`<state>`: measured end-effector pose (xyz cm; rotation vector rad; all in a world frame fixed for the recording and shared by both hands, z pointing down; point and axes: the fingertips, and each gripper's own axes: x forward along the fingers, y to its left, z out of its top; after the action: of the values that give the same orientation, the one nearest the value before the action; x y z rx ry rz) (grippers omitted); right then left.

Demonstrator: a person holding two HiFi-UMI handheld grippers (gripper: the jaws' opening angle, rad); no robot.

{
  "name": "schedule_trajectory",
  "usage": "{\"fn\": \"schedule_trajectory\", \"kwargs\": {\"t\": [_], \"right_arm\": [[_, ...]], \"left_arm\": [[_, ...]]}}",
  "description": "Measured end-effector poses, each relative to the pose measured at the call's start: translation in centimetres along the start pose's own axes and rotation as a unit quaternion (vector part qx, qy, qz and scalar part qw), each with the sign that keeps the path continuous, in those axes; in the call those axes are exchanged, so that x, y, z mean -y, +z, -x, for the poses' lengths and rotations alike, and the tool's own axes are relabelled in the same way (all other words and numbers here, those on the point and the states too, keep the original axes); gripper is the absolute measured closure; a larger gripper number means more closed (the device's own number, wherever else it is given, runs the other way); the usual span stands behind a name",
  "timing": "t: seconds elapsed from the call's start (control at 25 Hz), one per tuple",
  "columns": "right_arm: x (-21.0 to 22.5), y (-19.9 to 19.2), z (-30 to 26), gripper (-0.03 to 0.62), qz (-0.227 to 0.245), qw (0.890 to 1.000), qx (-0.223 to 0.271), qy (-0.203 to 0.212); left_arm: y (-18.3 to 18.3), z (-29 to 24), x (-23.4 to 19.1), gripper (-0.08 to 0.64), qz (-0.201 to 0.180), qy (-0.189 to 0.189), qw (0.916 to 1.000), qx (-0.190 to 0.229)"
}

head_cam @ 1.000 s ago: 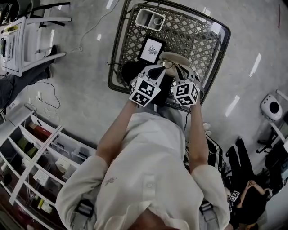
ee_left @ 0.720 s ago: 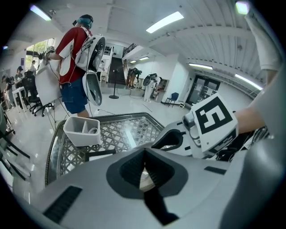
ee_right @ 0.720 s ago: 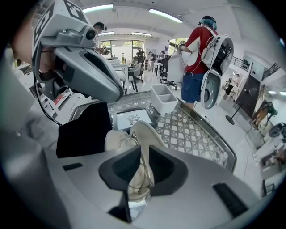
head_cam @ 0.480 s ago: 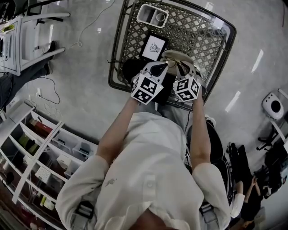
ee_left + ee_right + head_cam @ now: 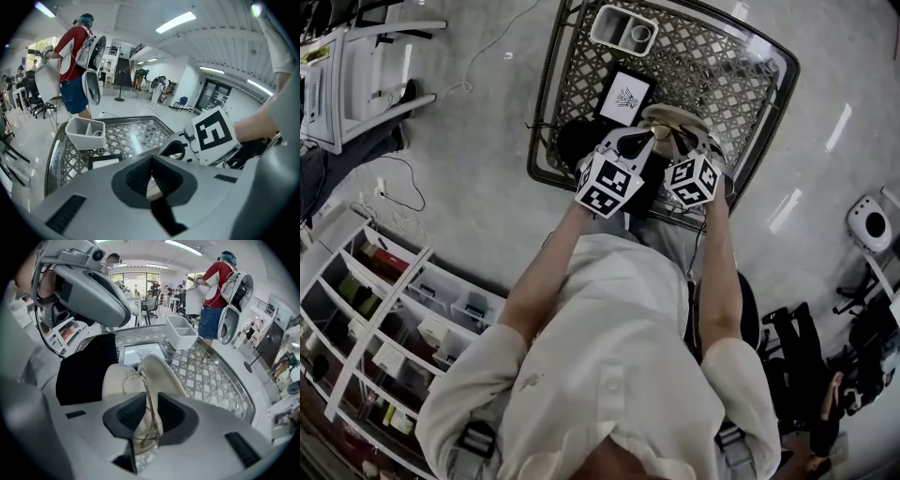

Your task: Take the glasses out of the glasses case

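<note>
An open cream glasses case (image 5: 670, 120) lies on the lattice table (image 5: 712, 75). In the right gripper view, gold-framed glasses (image 5: 144, 380) stand on edge just in front of the case (image 5: 161, 373). My right gripper (image 5: 147, 401) is shut on their frame. My left gripper (image 5: 151, 161) is shut with nothing seen in it; a sliver of cream shows below its pads. It hovers to the left of the case (image 5: 630, 142), close beside the right gripper (image 5: 675, 141). In the head view the grippers hide the glasses.
A black cloth (image 5: 86, 369) lies left of the case. Behind it is a black-framed card (image 5: 624, 97), then a white two-part bin (image 5: 623, 31) at the far edge. A person in a red shirt (image 5: 75, 70) stands beyond the table. Shelves (image 5: 384, 319) line the floor at left.
Both grippers have drifted slightly farther over the table. The holds look the same.
</note>
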<state>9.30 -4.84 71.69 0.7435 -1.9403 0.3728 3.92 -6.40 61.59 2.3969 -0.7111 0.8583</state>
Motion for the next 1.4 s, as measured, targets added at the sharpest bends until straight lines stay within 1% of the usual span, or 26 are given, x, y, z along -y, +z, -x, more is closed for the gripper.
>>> {"fn": "schedule_trajectory", "kwargs": {"t": [0.32,0.52,0.72,0.76,1.4], "right_arm": [[-0.3,-1.0,-1.5,0.512,0.014,1.0,-0.021,0.009],[-0.3,-0.9,-2.3,0.543,0.016,1.0,-0.02,0.005],[-0.2,-0.8,-2.6,0.555,0.017,1.0,-0.021,0.006],[-0.1,-0.8,-2.6,0.569,0.016,1.0,-0.02,0.005],[-0.4,-0.4,-2.1,0.572,0.006,1.0,-0.014,-0.001]], "left_arm": [[-0.5,0.1,-0.2,0.548,0.004,0.001,1.0,-0.004],[-0.7,0.3,-0.3,0.546,0.002,0.002,1.0,-0.005],[-0.9,0.6,-0.2,0.548,0.0,0.002,1.0,-0.006],[-0.9,0.7,-0.2,0.547,0.0,0.002,1.0,-0.006],[-1.1,1.7,-0.6,0.548,-0.008,0.009,0.9999,-0.001]]}}
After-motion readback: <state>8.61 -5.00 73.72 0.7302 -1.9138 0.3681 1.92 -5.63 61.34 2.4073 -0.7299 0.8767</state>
